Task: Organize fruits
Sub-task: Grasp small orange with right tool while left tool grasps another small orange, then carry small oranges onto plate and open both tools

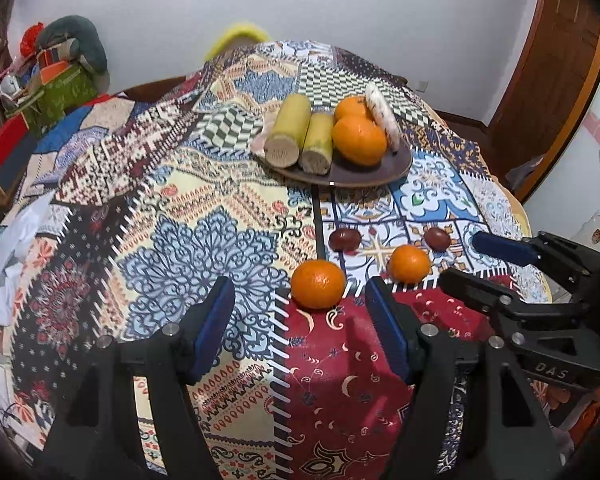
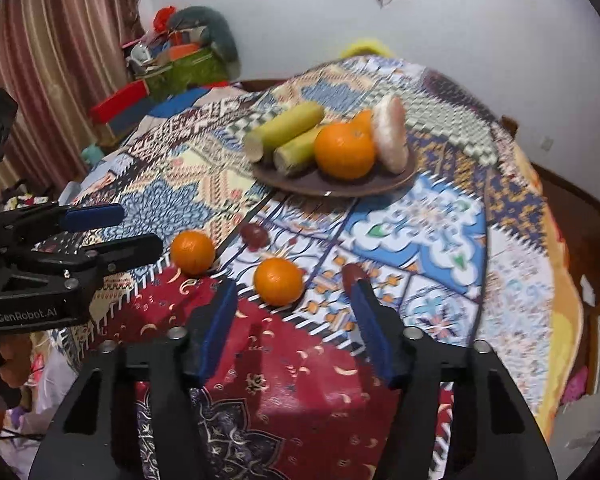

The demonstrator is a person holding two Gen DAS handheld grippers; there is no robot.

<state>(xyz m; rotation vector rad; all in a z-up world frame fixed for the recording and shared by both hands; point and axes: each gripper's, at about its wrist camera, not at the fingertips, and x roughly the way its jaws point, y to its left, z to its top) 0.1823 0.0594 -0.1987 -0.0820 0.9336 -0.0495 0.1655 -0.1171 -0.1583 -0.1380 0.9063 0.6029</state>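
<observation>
Patchwork cloth in many colours and patterns covers the counter, whose far edge drops out of sight behind the rise of the fabric. The left gripper hangs over the near part with its blue-padded jaws apart and nothing between the pads; a small round orange sits on the cloth just beyond the jaw tips, in line with the gap. The right gripper also stands with its jaws apart and empty, and a second small orange lies just ahead of that gap. A dark red oval fruit is half hidden behind the tip of the right-hand jaw there, and another dark red oval fruit lies farther out, between the two oranges. Well beyond both sets of jaws, a brown oval plate holds two yellow-green cut stalks, two larger oranges, one mostly hidden by the other, and a pale whitish oblong item that is too blurred to identify. Heaped boxes and bags at the far left are hard to make out.
</observation>
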